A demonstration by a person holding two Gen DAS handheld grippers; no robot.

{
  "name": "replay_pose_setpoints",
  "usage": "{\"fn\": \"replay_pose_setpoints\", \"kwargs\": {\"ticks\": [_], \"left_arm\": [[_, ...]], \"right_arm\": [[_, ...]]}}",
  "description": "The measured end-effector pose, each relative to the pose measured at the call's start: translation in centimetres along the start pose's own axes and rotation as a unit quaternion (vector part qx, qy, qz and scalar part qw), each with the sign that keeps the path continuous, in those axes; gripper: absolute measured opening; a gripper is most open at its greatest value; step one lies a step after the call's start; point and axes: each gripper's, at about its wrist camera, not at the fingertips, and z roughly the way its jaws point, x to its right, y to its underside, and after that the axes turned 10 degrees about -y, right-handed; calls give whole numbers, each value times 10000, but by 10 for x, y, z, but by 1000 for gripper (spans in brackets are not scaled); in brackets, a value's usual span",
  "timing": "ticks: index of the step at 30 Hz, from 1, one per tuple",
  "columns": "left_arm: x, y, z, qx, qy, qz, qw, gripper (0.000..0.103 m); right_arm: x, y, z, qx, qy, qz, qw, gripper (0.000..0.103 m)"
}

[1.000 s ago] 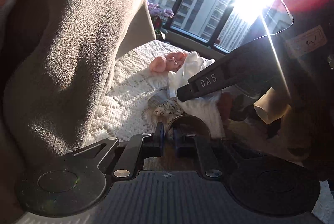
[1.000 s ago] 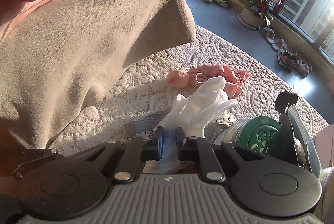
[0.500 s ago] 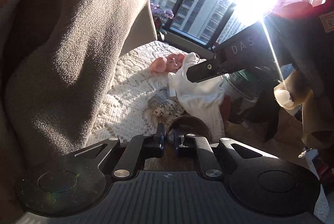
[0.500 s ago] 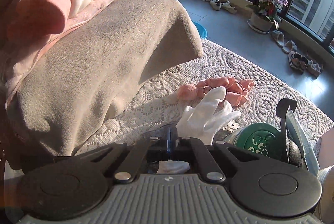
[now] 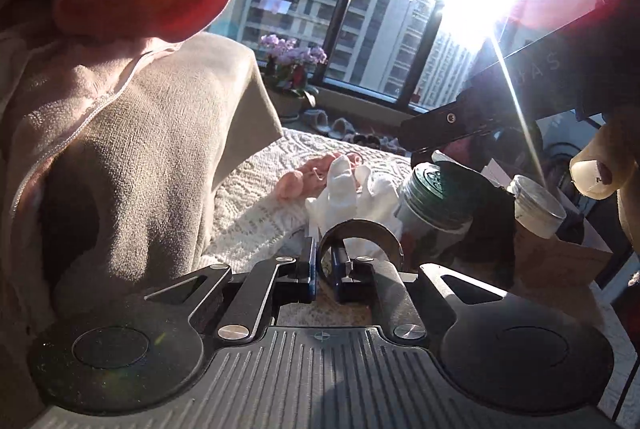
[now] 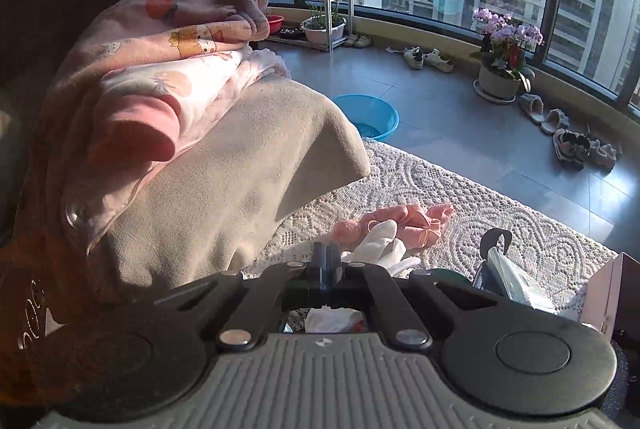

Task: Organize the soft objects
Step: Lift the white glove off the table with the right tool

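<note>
Left gripper (image 5: 325, 265): fingers were clenched on the rim of a dark ring (image 5: 362, 235), held in the near centre of the left view.
Right gripper (image 6: 327, 263): fingers were pressed together w/ no gap; I could not tell if anything thin was between them.
Soft things: white glove (image 6: 384, 249) lay on the lace cloth (image 6: 500, 225), touching the pink bundle (image 6: 404, 223) just beyond it. Beige blanket (image 6: 240, 181) w/ pink clothes (image 6: 160, 69) on top was piled at left.
Step, my guess: right gripper was up above the glove, probably between picks.
How to do well: open the fingers wide before going down, take the glove at its cuff, not at one finger tip, and lift straight so the pink bundle is not dragged.
Only in left view: green-lid jar (image 5: 440, 197) just right of the glove, a small tin (image 5: 538, 205), and the right gripper's arm from outside.
Only in right view: top of the clothes pile, blue basin (image 6: 370, 115) on the far floor.
</note>
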Motion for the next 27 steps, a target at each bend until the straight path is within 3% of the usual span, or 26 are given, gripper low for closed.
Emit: {"fn": "replay_pose_setpoints", "kwargs": {"ticks": [3,7,8,14,19,21,23,27], "left_arm": [[2,9,5,-111,-351,160,9992,10],[-13,23,18,-323,-549,9,9980,10],[-16,25,20,-343,-558,-33,9978,10],[-24,31,17,-302,-444,-176,9984,10],[-28,33,13,-264,-373,-215,9987,10],[-31,34,12,-251,-331,-258,9988,10],[-35,35,11,-257,-279,-319,9988,10],[-41,37,10,-262,-213,-408,9986,10]], "right_arm": [[-1,8,15,-290,36,60,9996,5],[-12,18,48,-680,320,-84,9971,41],[-16,18,56,-752,422,-164,9961,43],[-32,18,109,-1378,1252,-654,9803,43],[-36,24,142,-1635,2000,-1281,9575,39],[-35,22,144,-1672,1984,-1319,9567,27],[-37,18,141,-1654,1982,-1274,9577,8],[-47,2,119,-1313,1761,-1197,9682,6]]}}
